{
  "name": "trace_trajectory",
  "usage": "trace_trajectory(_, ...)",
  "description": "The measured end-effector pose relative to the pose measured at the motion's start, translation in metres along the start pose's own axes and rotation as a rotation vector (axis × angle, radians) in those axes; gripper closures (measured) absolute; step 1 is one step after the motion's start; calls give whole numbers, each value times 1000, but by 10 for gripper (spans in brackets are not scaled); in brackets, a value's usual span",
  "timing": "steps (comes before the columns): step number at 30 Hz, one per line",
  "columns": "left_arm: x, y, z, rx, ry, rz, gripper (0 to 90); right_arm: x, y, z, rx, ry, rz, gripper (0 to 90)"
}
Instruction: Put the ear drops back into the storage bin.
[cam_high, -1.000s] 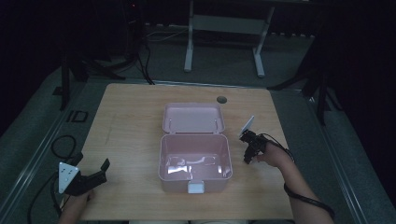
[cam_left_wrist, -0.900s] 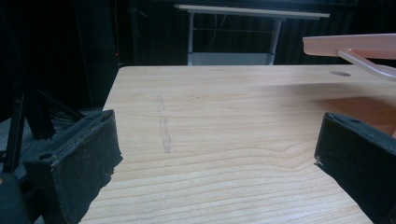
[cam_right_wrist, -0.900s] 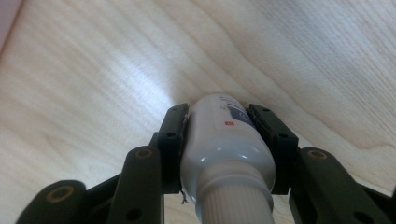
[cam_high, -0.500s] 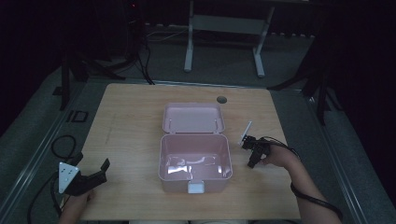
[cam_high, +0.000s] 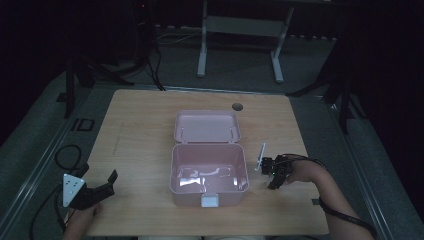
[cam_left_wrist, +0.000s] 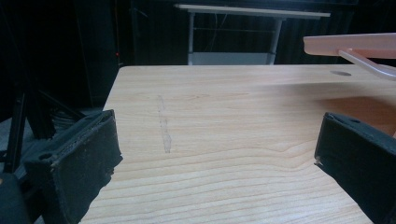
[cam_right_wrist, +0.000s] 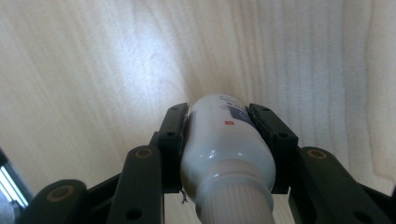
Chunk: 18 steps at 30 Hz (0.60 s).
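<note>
The right gripper (cam_high: 272, 172), jaws clamped on a white bottle (cam_right_wrist: 224, 144), has drifted back along the table (cam_high: 140, 130) beside the open pink box (cam_high: 209, 175) — carry under way, I'd judge — while the left gripper (cam_high: 92, 192) waits, jaws spread wide and empty.

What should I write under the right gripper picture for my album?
The right gripper clamps a white bottle between its black fingers above the wooden table.

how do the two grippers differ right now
The right gripper is shut on a white bottle; the left gripper is open with nothing between its jaws. The right one is beside the pink box, the left one near the table's front left corner. Both have black jaws.
</note>
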<state>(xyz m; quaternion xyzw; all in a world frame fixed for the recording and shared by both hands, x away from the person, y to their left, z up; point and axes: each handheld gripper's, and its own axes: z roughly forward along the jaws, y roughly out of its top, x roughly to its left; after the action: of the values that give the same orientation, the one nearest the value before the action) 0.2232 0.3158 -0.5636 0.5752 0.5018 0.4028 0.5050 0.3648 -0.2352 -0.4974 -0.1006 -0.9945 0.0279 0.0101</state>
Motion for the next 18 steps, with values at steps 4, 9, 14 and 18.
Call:
trace_trajectory(4, 0, 0, 0, 0, 0, -1, 4, 6, -2, -2, -16, -13, -67, 596)
trace_trajectory(9, 0, 0, 0, 1, 1, 0, 4, 14, -2, -3, 8, -43, -127, 596)
trace_trajectory(14, 0, 0, 0, 1, 1, 2, 4, 22, -3, -10, -34, -47, -187, 597)
trace_trajectory(18, 0, 0, 0, 2, 1, 1, 4, 32, -4, -12, 14, -64, -251, 597)
